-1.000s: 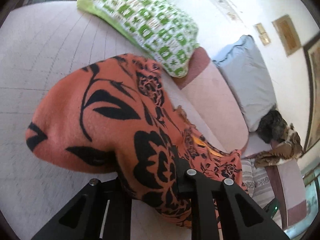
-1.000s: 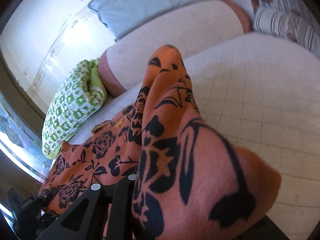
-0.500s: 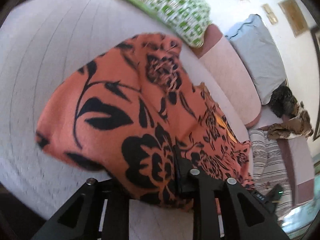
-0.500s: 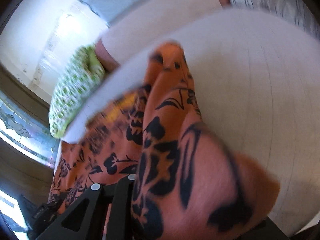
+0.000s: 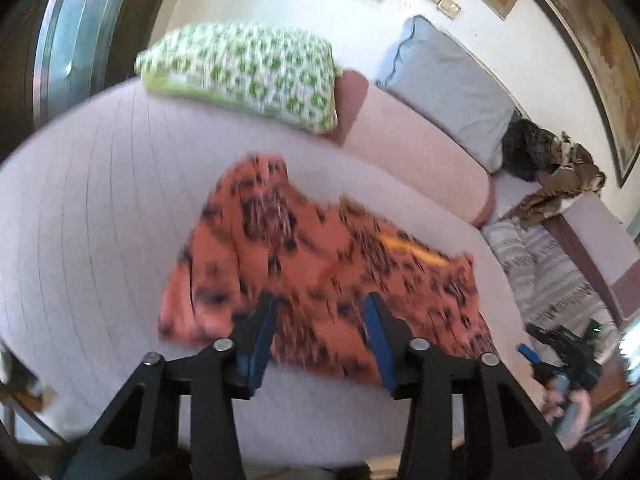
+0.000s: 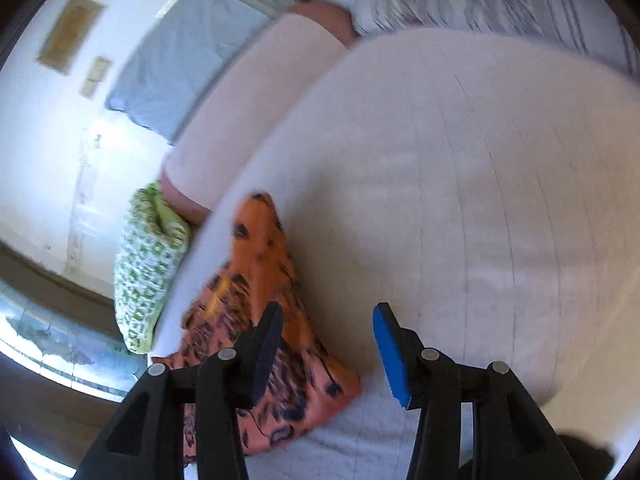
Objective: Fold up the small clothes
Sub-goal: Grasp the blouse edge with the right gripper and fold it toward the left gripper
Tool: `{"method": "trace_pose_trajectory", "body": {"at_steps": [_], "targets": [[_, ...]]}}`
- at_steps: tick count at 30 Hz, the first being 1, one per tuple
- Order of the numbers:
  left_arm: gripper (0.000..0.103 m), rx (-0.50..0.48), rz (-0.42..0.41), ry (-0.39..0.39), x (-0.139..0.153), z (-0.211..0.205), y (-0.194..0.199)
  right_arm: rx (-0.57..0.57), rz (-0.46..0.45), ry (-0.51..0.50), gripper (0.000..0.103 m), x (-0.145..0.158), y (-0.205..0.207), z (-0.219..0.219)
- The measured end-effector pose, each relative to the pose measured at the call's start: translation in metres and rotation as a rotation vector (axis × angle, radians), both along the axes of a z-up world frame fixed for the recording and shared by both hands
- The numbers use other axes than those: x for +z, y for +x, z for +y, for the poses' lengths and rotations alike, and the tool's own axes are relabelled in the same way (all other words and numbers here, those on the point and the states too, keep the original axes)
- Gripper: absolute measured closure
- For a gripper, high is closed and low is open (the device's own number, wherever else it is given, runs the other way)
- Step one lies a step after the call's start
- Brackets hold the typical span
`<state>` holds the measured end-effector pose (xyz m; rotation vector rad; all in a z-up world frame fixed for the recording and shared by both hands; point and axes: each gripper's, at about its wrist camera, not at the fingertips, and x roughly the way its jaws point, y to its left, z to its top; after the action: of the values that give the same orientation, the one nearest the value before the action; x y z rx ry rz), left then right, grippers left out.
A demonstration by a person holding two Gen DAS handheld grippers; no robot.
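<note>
The orange garment with black floral print (image 5: 320, 272) lies spread and partly doubled over on the pale quilted mattress (image 5: 100, 208), released from both tools. The left gripper (image 5: 318, 312) hangs above its near edge, blue-padded jaws having just opened to a moderate gap with nothing between them. The right gripper (image 6: 326, 320) stands likewise parted and empty after just opening; from its view the garment (image 6: 260, 280) lies under its left finger, while bare mattress (image 6: 460, 200) shows between the jaws. Beyond the cloth a green-and-white patterned pillow (image 5: 244, 72) rests against a pink bolster (image 5: 412, 152), with a grey-blue cushion (image 5: 448, 84) behind. A striped cloth (image 5: 552, 272) lies farther right. There are no containers in view.
</note>
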<state>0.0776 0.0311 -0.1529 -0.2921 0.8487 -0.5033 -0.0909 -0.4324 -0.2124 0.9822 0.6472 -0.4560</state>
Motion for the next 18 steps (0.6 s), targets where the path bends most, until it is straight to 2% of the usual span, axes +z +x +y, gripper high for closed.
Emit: {"method": "trace_pose_trajectory", "body": {"at_steps": [3,6,8,10,11,12,13,14,15,17,18], "targets": [[0.048,0.065,-0.039,0.033,0.001,-0.009,0.023,0.095,-0.073,-0.021,0.052,0.012,0.025,0.011],[0.044,0.121,-0.026,0.078,-0.015,-0.016,0.040,0.204,-0.092,-0.021,0.052,0.010,0.060,0.030],[0.042,0.155,0.012,0.115,-0.034,-0.013,0.050,0.272,-0.036,0.003,0.052,-0.003,0.089,0.043],[0.042,0.203,0.091,0.213,-0.062,-0.011,0.062,0.309,0.047,0.029,0.052,-0.023,0.102,0.046],[0.042,0.212,0.101,0.250,-0.073,-0.010,0.066,0.314,0.084,0.036,0.052,-0.032,0.109,0.047],[0.042,0.240,0.061,0.309,-0.077,-0.009,0.068,0.311,0.144,0.036,0.054,-0.043,0.116,0.047],[0.037,0.271,0.049,0.370,-0.077,-0.009,0.071,0.308,0.177,0.020,0.062,-0.051,0.121,0.046],[0.029,0.292,0.052,0.394,-0.078,-0.006,0.075,0.312,0.183,-0.009,0.062,-0.052,0.126,0.047],[0.027,0.305,0.075,0.364,-0.082,0.002,0.080,0.323,0.190,-0.047,0.062,-0.048,0.130,0.050],[0.024,0.323,0.159,0.245,-0.090,0.020,0.086,0.336,0.203,-0.104,0.062,-0.040,0.137,0.056],[0.024,0.334,0.175,0.191,-0.090,0.028,0.086,0.343,0.201,-0.112,0.062,-0.035,0.140,0.058]]}}
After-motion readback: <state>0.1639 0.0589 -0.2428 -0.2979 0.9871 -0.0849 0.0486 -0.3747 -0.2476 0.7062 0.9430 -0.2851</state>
